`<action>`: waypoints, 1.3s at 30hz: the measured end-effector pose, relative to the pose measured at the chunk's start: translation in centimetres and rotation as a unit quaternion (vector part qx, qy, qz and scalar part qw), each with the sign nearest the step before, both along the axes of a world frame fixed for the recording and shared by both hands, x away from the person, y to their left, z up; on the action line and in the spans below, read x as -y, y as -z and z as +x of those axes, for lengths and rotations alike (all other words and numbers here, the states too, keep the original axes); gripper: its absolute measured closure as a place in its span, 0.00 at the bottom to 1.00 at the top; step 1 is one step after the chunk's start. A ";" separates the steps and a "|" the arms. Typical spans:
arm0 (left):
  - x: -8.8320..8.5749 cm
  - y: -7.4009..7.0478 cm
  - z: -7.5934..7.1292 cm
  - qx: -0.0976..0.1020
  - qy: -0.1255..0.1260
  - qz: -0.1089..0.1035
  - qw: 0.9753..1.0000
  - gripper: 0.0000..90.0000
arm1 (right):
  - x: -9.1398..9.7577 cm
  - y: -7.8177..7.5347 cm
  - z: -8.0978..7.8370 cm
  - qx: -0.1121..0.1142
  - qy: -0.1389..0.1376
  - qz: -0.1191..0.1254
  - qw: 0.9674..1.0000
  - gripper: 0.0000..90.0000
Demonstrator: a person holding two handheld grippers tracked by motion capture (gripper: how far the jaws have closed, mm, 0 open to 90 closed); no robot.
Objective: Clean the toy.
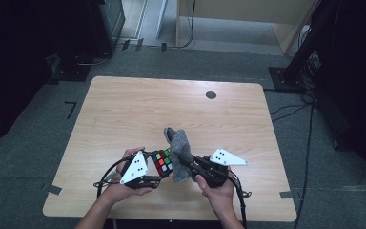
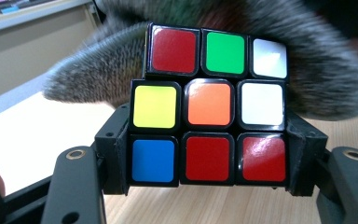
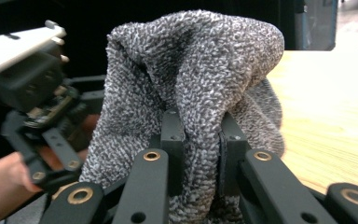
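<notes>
A puzzle cube with coloured stickers (image 1: 162, 161) (image 2: 209, 107) is clamped between the jaws of my left gripper (image 1: 158, 167) (image 2: 209, 161), held just above the table near its front edge. A grey fuzzy cloth (image 1: 180, 152) (image 3: 191, 84) is pinched in my right gripper (image 1: 187, 167) (image 3: 200, 154), whose jaws are shut on a fold of it. The cloth is pressed against the far side of the cube and drapes over it, as the left gripper view shows (image 2: 307, 70). The two grippers face each other, close together.
The wooden table (image 1: 124, 114) has a small dark round hole (image 1: 211, 94) near its far edge. Grey carpet surrounds the table, with cables and dark stands at the right and back. The left gripper's white plate (image 3: 14, 44) sits close to the cloth.
</notes>
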State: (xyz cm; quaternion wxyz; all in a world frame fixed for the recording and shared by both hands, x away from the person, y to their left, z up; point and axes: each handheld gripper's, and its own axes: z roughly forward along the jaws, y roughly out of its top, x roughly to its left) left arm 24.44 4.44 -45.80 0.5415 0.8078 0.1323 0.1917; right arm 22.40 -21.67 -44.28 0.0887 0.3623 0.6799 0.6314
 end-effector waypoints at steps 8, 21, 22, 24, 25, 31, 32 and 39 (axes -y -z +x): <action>-0.1 -0.3 -0.2 0.000 0.008 -0.010 1.000 0.38 | -0.1 -0.1 -0.1 0.007 0.019 -0.023 1.000 0.87; 0.1 -0.2 -0.1 0.004 -0.001 -0.002 1.000 0.38 | -0.1 0.0 0.0 -0.009 0.020 -0.014 1.000 0.87; 0.1 -0.3 -0.1 0.004 -0.002 -0.001 1.000 0.38 | 0.0 0.0 0.0 -0.015 0.018 -0.001 1.000 0.87; 0.2 -0.2 0.0 0.003 -0.006 0.006 1.000 0.38 | -0.4 -0.6 -0.4 0.001 0.008 -0.004 1.000 0.86; 0.2 -0.1 0.0 0.004 -0.008 0.011 1.000 0.38 | -0.8 -0.9 -0.7 0.013 -0.002 -0.005 1.000 0.86; 0.0 -0.7 -0.3 -0.001 0.007 -0.013 1.000 0.38 | -0.3 -0.3 -0.3 0.010 0.021 -0.016 1.000 0.86; -0.1 -0.8 -0.3 -0.002 0.008 -0.016 1.000 0.38 | 0.1 -0.1 -0.1 0.004 0.032 -0.023 0.999 0.86; -0.1 -0.2 0.2 -0.004 -0.007 -0.001 1.000 0.38 | -0.3 -1.2 -0.8 0.024 -0.001 0.002 1.000 0.86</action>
